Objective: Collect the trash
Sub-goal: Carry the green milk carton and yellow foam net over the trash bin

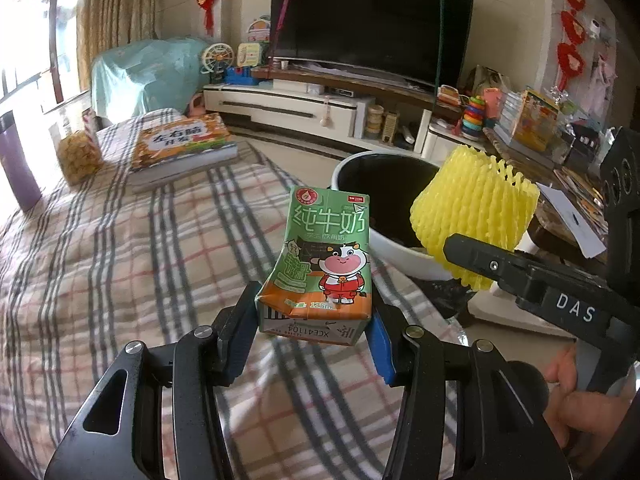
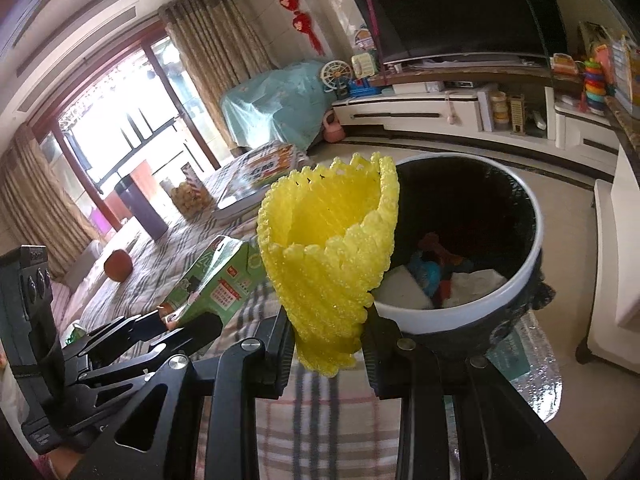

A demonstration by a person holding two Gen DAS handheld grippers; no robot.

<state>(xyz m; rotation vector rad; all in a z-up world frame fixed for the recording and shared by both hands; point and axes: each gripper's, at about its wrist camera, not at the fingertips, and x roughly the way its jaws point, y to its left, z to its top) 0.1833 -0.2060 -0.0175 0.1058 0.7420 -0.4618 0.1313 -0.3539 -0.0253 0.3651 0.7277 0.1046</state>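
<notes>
The left gripper (image 1: pixel 310 334) is clamping a milk carton (image 1: pixel 324 260) while the right gripper (image 2: pixel 328 350) is gripping yellow foam netting (image 2: pixel 326 256) near the bin (image 2: pixel 472 304).

1. Left wrist cam sits just behind the left gripper (image 1: pixel 314 330); we look forward and down over the checked tabletop (image 1: pixel 120 272), TV (image 1: pixel 368 20) at 12 o'clock.
2. Right wrist cam sits close behind the right gripper (image 2: pixel 329 344), angled down at the bin (image 2: pixel 472 312), which is near at 1 o'clock.
3. We share the bin (image 1: pixel 384 240), milk carton (image 1: pixel 320 256), yellow foam net (image 1: pixel 472 216) and TV stand (image 1: pixel 288 108).
</notes>
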